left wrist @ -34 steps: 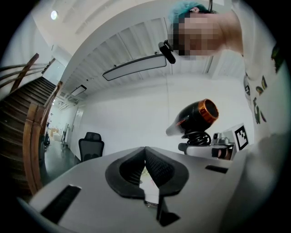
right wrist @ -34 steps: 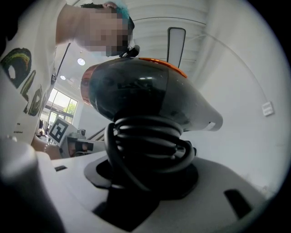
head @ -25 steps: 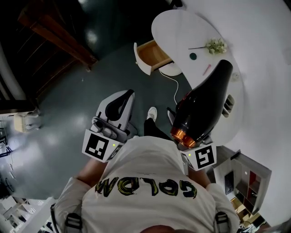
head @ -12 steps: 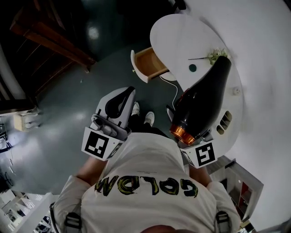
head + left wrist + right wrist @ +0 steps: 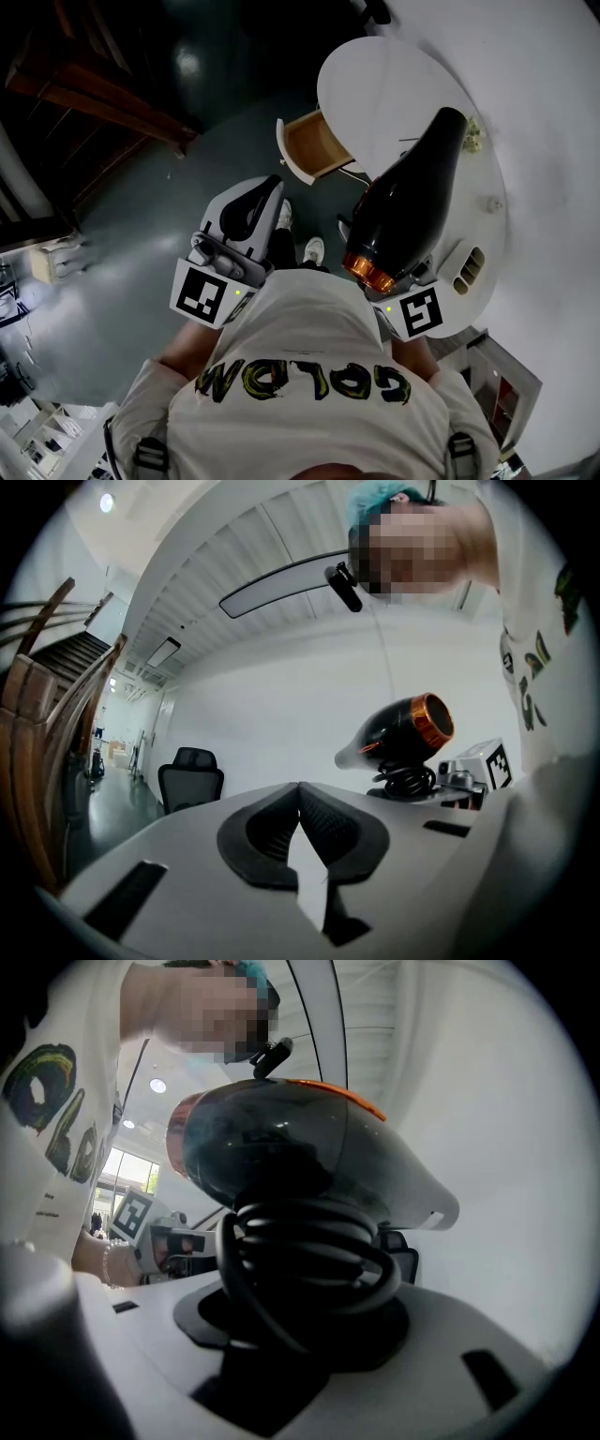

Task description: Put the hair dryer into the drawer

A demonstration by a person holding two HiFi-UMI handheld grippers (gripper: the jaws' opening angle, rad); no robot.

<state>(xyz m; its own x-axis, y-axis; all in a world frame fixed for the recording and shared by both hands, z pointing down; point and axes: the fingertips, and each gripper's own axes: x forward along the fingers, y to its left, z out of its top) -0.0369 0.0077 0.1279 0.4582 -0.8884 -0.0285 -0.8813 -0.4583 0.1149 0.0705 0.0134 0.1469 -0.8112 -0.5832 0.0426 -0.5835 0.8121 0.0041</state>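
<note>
Right gripper point(image 5: 405, 284), jaws wide and clamped on the black hair dryer point(image 5: 412, 202), which is carried level, nozzle toward the white tabletop point(image 5: 394, 84) and just beside the open drawer point(image 5: 317, 148). Left gripper point(image 5: 251, 208), jaws together, empty.

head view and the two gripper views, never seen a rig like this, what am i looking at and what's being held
No robot here: a person wears a downward-looking head camera and holds a two-jaw gripper in each hand, each carrying its own camera. The right gripper clamps a glossy black hair dryer with an orange ring by its cord-wrapped handle. The left gripper is shut and empty. Ahead stands a white rounded table with an open wooden drawer; the dryer is not in it yet.
</note>
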